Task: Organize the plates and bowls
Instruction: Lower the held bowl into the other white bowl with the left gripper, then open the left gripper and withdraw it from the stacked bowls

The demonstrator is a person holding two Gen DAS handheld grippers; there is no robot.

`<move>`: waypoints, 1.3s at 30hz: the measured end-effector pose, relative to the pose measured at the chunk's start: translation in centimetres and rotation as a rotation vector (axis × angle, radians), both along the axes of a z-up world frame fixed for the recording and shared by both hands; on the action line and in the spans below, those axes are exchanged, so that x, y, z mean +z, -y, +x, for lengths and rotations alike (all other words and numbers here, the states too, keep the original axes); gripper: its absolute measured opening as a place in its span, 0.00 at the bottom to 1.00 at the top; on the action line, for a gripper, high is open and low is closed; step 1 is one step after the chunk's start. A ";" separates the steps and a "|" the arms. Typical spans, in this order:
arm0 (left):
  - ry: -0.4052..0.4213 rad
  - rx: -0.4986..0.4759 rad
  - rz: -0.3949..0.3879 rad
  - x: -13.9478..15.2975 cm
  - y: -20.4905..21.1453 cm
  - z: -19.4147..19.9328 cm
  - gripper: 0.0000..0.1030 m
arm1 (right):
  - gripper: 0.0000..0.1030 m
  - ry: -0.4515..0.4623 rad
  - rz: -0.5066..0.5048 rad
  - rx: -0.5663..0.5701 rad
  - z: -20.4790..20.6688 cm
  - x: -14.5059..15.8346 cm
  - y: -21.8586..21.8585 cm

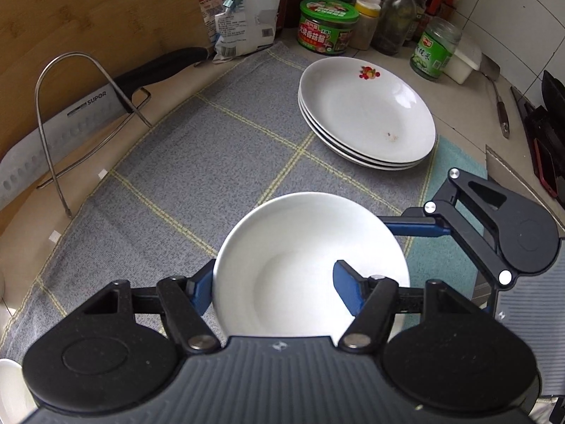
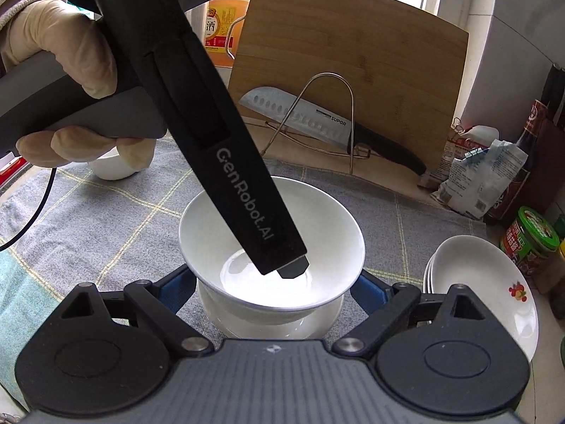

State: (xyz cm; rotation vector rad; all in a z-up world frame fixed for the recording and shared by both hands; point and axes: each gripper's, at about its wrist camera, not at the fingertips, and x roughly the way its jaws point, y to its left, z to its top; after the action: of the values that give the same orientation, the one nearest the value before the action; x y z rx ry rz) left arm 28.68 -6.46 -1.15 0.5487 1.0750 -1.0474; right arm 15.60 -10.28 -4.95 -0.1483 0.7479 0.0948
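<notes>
A white bowl (image 1: 303,258) sits nested in a second white bowl (image 2: 268,321) on the grey checked cloth. My left gripper (image 1: 275,289) is open, one finger outside the rim and one inside the bowl (image 2: 226,240); its body (image 2: 229,162) crosses the right wrist view. My right gripper (image 2: 273,291) is open with its fingers either side of the bowl stack; it shows in the left wrist view (image 1: 420,228). A stack of three white plates (image 1: 367,113) with a fruit print stands far right, also in the right wrist view (image 2: 487,282).
A bamboo cutting board (image 2: 353,70), a wire rack (image 1: 70,116) and a Supor knife (image 2: 317,116) stand behind the cloth (image 1: 197,162). Jars, bottles and a bag (image 1: 243,10) line the wall. A small white bowl (image 2: 109,168) sits under the gloved hand.
</notes>
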 end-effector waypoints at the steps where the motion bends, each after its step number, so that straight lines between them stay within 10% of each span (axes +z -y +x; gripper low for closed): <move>1: -0.001 -0.002 0.004 -0.2 0.1 0.0 0.65 | 0.93 -0.005 0.001 -0.002 0.1 -0.2 0.1; 21: 0.015 -0.041 0.035 -1.6 0.8 -0.1 0.68 | 0.93 -0.061 0.061 -0.016 0.7 -1.6 0.6; 26: 0.059 -0.036 0.000 -0.6 0.7 -0.1 0.82 | 1.00 -0.026 0.038 -0.009 0.3 -1.2 0.5; 39: 0.208 0.181 -0.151 2.5 -5.7 -0.2 0.87 | 1.00 0.020 0.089 0.035 -1.5 0.1 -0.1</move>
State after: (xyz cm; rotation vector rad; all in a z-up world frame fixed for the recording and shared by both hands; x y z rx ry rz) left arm 28.47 -0.78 1.39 0.4203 0.8378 -0.8838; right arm 14.05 -10.19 -4.84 -0.0776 0.7205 0.1597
